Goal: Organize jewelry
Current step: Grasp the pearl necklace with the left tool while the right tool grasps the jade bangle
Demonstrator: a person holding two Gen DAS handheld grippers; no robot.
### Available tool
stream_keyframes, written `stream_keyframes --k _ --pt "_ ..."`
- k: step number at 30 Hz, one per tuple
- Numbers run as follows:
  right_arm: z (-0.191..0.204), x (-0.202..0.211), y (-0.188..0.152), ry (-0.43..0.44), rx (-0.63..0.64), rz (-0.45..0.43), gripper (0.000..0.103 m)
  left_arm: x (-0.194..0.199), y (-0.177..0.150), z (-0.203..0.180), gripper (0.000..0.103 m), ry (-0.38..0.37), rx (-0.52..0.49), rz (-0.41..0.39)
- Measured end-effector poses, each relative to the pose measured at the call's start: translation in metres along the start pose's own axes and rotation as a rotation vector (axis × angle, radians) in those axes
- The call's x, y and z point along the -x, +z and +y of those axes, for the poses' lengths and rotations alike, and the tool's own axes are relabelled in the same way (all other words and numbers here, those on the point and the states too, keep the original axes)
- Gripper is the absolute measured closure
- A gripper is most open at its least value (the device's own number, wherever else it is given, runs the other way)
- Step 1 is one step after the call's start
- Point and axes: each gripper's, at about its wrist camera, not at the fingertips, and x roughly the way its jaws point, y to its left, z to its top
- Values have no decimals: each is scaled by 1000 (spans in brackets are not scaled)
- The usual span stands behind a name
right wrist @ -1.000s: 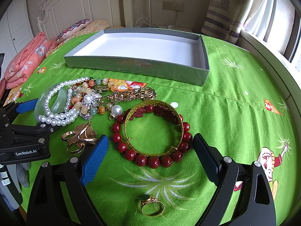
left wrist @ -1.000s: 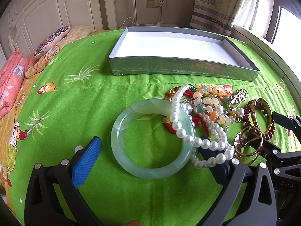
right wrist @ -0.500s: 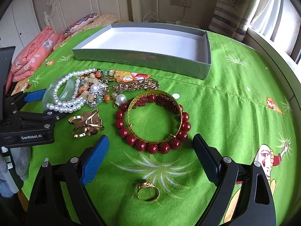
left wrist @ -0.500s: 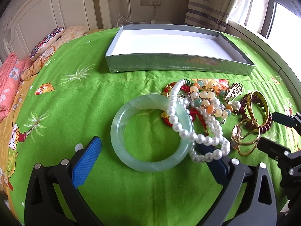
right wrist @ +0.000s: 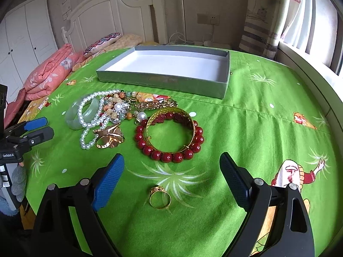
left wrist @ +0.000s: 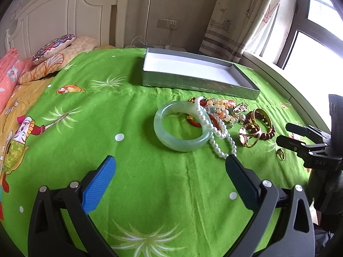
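A pile of jewelry lies on the green bedspread in front of an empty grey box (left wrist: 199, 83) (right wrist: 169, 79). A pale green jade bangle (left wrist: 169, 138) (right wrist: 74, 116) has a pearl strand (left wrist: 214, 128) (right wrist: 85, 124) draped over it. A red bead bracelet (right wrist: 169, 155) rings a gold bangle (right wrist: 169, 112). A gold ring (right wrist: 160, 197) lies between my right gripper's fingers. My left gripper (left wrist: 171, 162) is open and empty, short of the jade bangle. My right gripper (right wrist: 171, 160) is open and empty, short of the red bracelet.
A gold leaf-shaped ornament (right wrist: 109, 137) and mixed coloured beads (right wrist: 120, 107) lie in the pile. Folded pink bedding (right wrist: 47, 75) and pillows (left wrist: 53, 49) lie at the left by the headboard. A curtain and a window are at the right.
Both grippers have drawn back and up from the jewelry. The left fingers no longer flank the jade bangle; the gold ring now sits farther up between the right fingers.
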Motion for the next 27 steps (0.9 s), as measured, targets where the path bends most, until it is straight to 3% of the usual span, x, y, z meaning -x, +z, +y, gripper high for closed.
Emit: stream_keyframes --k 4,10,16,18,23,27 --pt "-3 9 -1 -1 -24 -58 16 -1 15 -13 4 -36 -11 -9" --pt "-16 21 -2 41 -78 -121 19 -28 49 -35 23 -53 -37 38" --pt "-15 24 -3 49 -72 -132 19 -67 60 -31 59 -72 36 130" --pt "-15 24 -3 52 -71 -133 19 -77 59 -29 85 -118 51 162" --pt "-13 24 -4 49 -64 -134 19 -66 61 -39 93 -108 26 106" --pt "-9 24 -5 42 -49 -136 19 -47 74 -42 96 -168 25 53"
